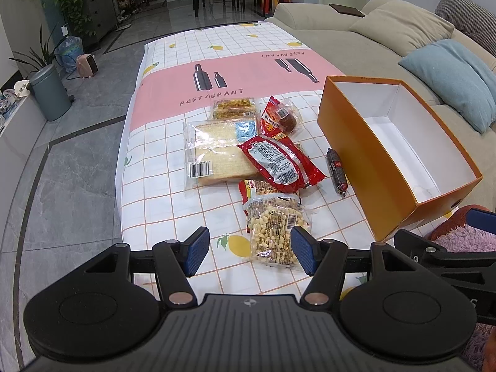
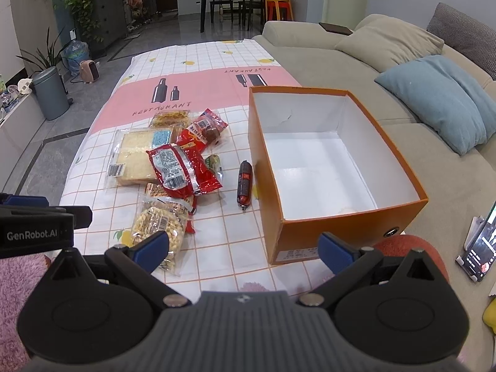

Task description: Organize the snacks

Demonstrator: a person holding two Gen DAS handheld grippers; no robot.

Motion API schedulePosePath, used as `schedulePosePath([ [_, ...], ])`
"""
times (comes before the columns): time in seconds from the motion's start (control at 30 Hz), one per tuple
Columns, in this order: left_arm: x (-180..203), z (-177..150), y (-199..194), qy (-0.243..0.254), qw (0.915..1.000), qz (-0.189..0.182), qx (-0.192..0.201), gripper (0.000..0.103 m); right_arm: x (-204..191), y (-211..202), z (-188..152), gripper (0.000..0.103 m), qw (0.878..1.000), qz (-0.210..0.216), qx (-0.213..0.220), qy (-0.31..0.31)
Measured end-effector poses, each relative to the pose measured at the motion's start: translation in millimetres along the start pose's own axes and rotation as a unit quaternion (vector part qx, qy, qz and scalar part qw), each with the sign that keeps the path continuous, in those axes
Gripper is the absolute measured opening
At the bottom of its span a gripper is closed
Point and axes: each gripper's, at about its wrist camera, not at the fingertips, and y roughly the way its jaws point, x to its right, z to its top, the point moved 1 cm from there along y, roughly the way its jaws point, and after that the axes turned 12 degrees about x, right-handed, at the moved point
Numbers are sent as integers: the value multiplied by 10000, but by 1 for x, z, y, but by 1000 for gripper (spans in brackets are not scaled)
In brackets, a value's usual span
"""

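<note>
An empty orange box stands open on the table's right side. Left of it lies a pile of snacks: a bread pack, a red packet, a clear peanut bag, a small cake pack and a dark sausage beside the box. My left gripper is open and empty above the near edge, by the peanut bag. My right gripper is open and empty in front of the box.
The table wears a checked cloth with a pink band. A beige sofa with a blue cushion runs along the right. A phone stands at the far right. Grey floor lies to the left.
</note>
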Motion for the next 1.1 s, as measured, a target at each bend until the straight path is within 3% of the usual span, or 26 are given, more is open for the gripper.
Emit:
schedulePosePath([
  [1.1, 1, -2, 0, -5, 10000, -12, -14, 72, 1, 1, -2, 100, 10000, 2, -18, 33],
])
